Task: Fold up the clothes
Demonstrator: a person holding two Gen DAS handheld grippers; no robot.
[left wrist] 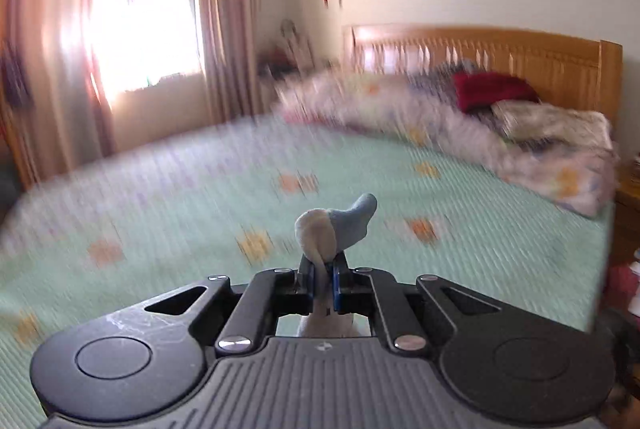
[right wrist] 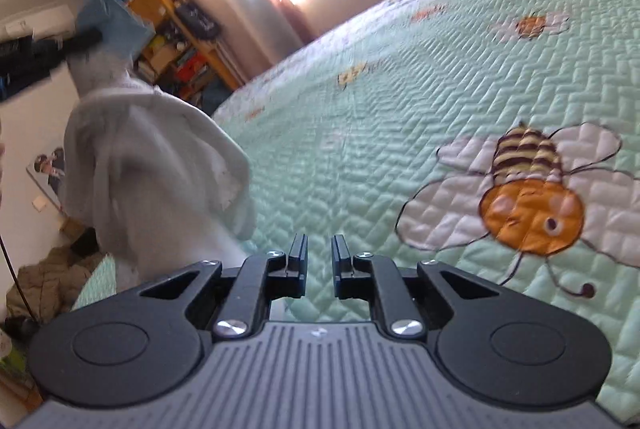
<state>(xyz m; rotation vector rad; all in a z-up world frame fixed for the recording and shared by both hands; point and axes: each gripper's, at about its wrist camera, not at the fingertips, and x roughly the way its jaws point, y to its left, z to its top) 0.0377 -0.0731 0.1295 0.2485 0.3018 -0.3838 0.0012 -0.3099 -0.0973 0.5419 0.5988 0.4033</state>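
Note:
A white sock with a light blue toe (left wrist: pixel 336 225) sticks up from my left gripper (left wrist: pixel 323 269), which is shut on it above the bed. In the right wrist view the same sock (right wrist: pixel 152 165) hangs down at the left, white body below and blue end (right wrist: pixel 116 25) at the top, where the other gripper's dark fingers (right wrist: pixel 80 39) pinch it. My right gripper (right wrist: pixel 319 249) stands open just right of the hanging sock, low over the quilt, with nothing between its fingers.
A mint green quilt (right wrist: pixel 360 157) with bee and flower patches covers the bed. Bunched bedding and a red cloth (left wrist: pixel 492 89) lie by the wooden headboard (left wrist: pixel 520 49). Curtains and a bright window stand beyond; cluttered shelves (right wrist: pixel 176 41) are at the left.

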